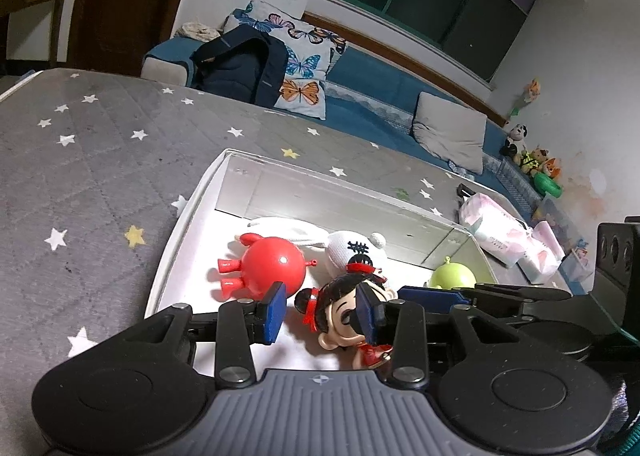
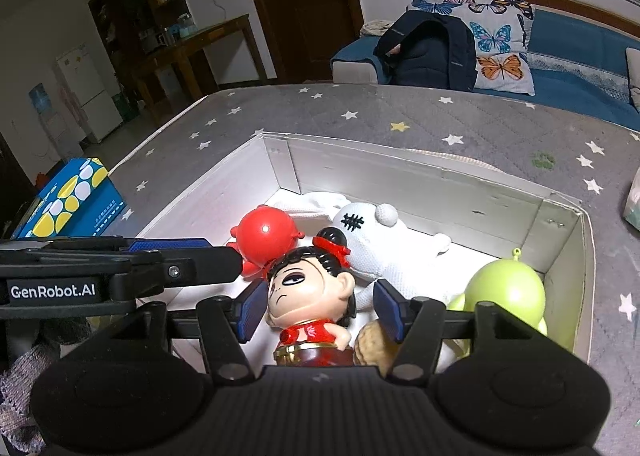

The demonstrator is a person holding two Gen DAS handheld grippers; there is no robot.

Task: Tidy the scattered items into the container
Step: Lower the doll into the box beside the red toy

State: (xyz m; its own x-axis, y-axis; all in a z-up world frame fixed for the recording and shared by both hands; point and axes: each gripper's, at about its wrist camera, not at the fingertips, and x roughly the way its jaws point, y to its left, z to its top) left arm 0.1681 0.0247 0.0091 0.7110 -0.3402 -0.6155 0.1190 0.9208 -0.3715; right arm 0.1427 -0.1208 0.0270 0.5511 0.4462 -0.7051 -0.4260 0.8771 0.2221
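A white cardboard box lies on the grey star blanket. Inside it are a red round pig toy, a white knitted plush, a green round toy, a tan peanut-shaped piece and a doll with black hair and red clothes. My left gripper is open over the box, its pads either side of the doll's head. My right gripper is open, its pads apart from the doll's sides.
Pink-and-white tissue packs lie on the blanket right of the box. A blue-and-yellow box sits beyond the bed's left edge. A blue sofa with butterfly pillows and a dark backpack stands behind the bed.
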